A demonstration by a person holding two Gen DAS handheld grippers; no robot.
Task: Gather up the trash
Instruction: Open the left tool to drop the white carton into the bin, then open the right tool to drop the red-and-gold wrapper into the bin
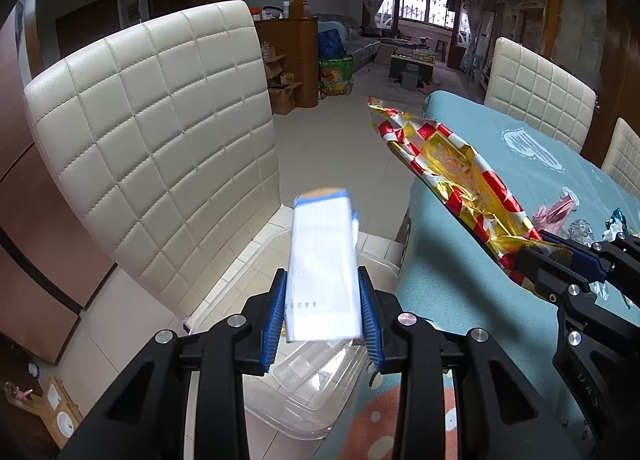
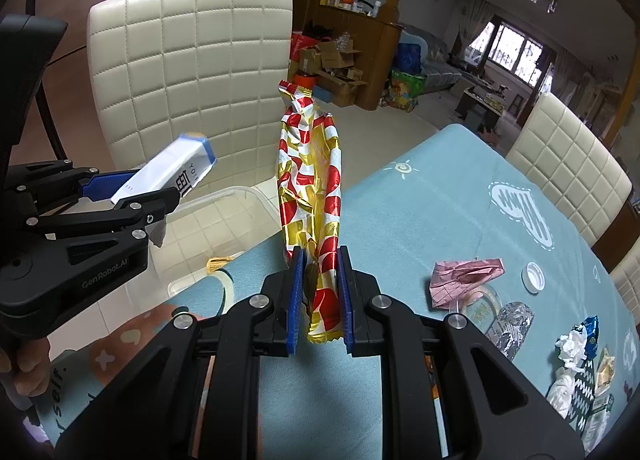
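Holding the small white carton with blue edges (image 1: 322, 272) clamped in your left gripper (image 1: 323, 310) above the clear plastic bin (image 1: 376, 260) beside the table's edge, your right gripper (image 2: 320, 296) pinched the red-and-gold foil wrapper (image 2: 310, 180). I judged it could slip onto the floor.

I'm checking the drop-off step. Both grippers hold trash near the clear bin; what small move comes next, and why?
Probably open the left gripper: its white and blue packet hangs above the clear plastic bin, so it should fall in. The right gripper, clamped on the red and gold wrapper, sits over the table.
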